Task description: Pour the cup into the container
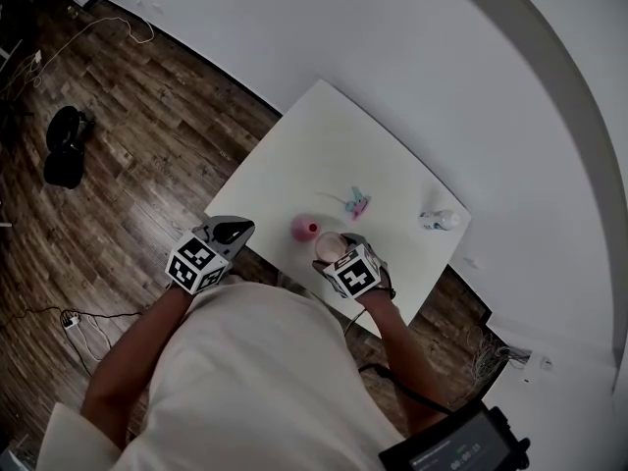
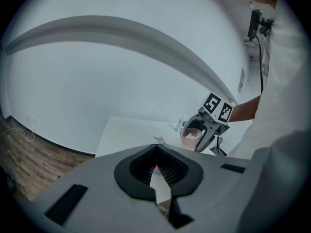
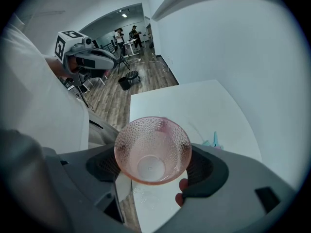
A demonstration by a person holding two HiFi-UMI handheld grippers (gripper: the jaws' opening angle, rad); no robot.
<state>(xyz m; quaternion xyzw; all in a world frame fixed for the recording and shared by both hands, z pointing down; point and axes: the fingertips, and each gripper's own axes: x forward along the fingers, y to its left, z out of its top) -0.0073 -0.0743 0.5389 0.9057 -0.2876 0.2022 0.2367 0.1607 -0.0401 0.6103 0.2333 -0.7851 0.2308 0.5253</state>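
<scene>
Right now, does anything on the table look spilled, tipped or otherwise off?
Nothing clearly wrong. The right claw holds the pink dimpled cup upright above the white table, at its near edge. Faint glinting specks on the table just under it could be spilled drops, but they are too small to tell.

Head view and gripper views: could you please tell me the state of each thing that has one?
Right gripper: shut on the cup.
Cup: upright, looks empty.
Left gripper: shut, holding nothing.
Container: upright on the table, top seemingly open.
Small bottle: too small to tell.
</scene>
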